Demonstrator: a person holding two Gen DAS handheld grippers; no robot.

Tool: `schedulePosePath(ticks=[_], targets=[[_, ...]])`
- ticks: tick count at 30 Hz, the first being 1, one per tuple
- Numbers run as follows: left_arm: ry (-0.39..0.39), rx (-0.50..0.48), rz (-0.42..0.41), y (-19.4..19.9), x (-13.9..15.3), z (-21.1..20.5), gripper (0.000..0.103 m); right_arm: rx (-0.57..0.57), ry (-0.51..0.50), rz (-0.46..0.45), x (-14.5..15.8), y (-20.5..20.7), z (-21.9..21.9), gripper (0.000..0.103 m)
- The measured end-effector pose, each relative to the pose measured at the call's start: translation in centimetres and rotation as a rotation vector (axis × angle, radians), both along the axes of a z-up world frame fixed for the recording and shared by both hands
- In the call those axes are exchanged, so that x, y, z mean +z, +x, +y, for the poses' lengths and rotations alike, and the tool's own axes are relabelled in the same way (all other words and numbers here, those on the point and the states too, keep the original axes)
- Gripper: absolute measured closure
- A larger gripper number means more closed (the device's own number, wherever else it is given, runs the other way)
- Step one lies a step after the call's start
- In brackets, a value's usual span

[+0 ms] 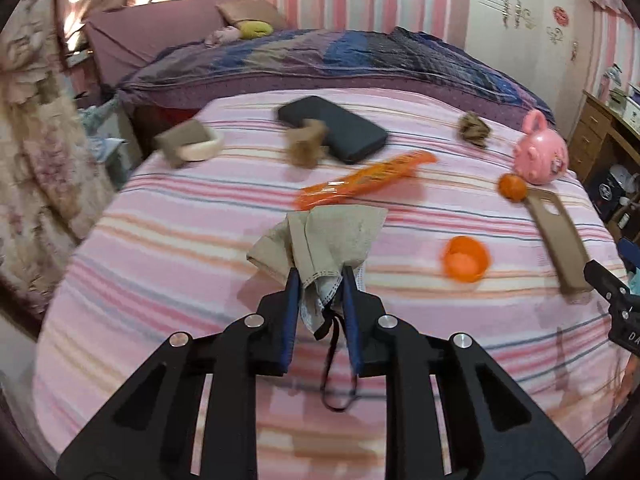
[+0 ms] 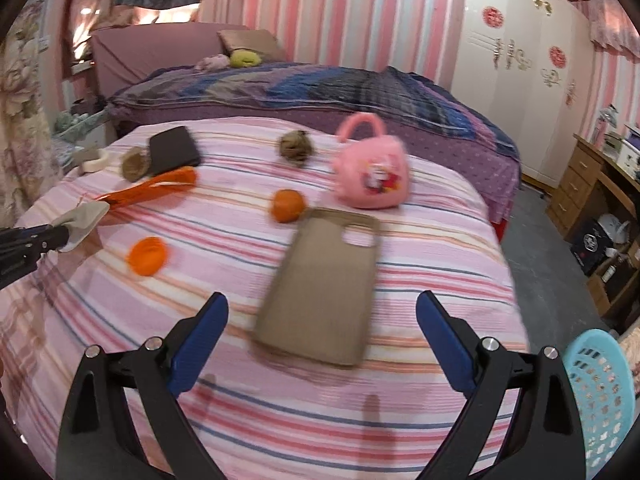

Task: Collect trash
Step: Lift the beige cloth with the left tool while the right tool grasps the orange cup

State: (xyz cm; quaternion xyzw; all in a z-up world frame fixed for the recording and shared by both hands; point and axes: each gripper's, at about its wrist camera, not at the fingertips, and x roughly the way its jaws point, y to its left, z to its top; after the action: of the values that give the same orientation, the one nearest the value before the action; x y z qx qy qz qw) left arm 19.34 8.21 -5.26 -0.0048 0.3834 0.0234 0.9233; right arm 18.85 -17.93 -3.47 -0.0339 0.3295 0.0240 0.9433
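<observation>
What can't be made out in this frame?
- Blue basket: right wrist view, cut by the edge; contents unseen.
- Brown lump by the dark case: left wrist view, motion-blurred, unidentifiable.
- Mask in the left claw: mostly covered by the tissue.
- Right claw: open, but height above the phone case unclear.

**Item count on the bed**

On bed, around the pink bag: 1 phone case in front of it, 1 orange to its left, 1 orange cup further left, 1 orange wrapper, 1 black wallet, 2 paper wads, 1 tape roll, 1 mask, 1 blue basket off to the right.
</observation>
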Motion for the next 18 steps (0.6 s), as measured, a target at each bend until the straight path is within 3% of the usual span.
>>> schedulePosePath(ticks=[4, 9, 13, 18], targets=[[0.010, 0.053, 0.004, -0.9, -0.5, 3.9, 0.078, 0.055, 0.031, 0.007, 0.0, 0.2, 2.7, 0.010], [0.010, 0.089, 0.034, -1.1, -1.2, 6.3, 0.025, 0.103, 0.026, 0.016, -0.3, 0.5, 5.4, 0.010], [0.003, 0.078, 0.026, -1.0, -1.3, 7.0, 0.009, 0.128, 0.050, 0.047, -0.9, 1.3, 6.9, 0.010], [0.007, 0.070, 0.043, -0.1, -2.2, 6.9, 0.006, 0.142, 0.055, 0.076, -1.4, 2.0, 8.3, 0.010]])
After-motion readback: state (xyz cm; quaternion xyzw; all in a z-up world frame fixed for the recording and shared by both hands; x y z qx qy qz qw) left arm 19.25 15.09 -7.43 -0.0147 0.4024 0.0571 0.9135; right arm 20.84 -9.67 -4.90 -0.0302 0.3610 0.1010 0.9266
